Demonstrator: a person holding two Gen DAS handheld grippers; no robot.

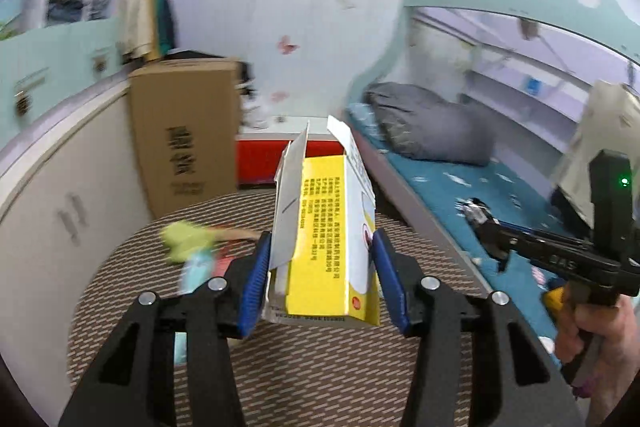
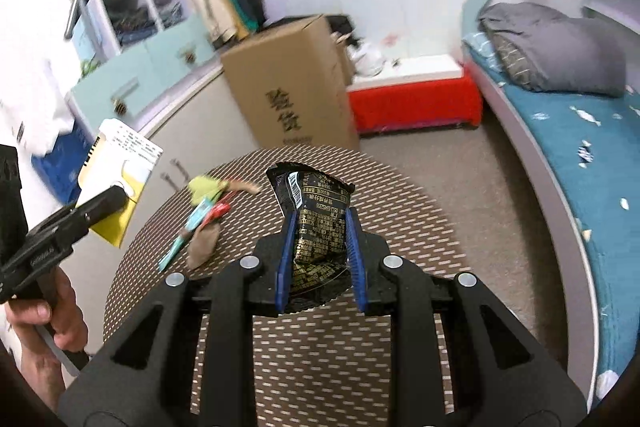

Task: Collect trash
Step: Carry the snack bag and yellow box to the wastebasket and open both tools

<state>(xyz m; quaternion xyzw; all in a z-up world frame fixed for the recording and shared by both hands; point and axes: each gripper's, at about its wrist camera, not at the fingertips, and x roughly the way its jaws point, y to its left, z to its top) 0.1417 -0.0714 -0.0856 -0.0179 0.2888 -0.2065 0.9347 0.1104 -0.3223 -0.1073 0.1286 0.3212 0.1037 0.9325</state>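
My left gripper (image 1: pixel 322 247) is shut on a yellow and white carton (image 1: pixel 324 227) with its top flaps open, held above the round patterned table (image 1: pixel 320 367). From the right wrist view the same carton (image 2: pixel 120 171) shows at the left. My right gripper (image 2: pixel 320 227) is shut on a black crumpled snack wrapper (image 2: pixel 314 223), held above the table (image 2: pixel 320 347). In the left wrist view the right gripper (image 1: pixel 476 215) shows at the right, over the bed. More trash lies on the table: a green wrapper (image 2: pixel 206 187), a teal and red packet (image 2: pixel 196 223) and a brown scrap (image 2: pixel 204 243).
A tall cardboard box (image 2: pixel 292 87) stands behind the table. A red and white low box (image 2: pixel 412 95) is against the wall. A bed with a teal sheet (image 2: pixel 580 155) and a grey pillow (image 2: pixel 556 47) runs along the right. Cabinets (image 1: pixel 52 187) line the left.
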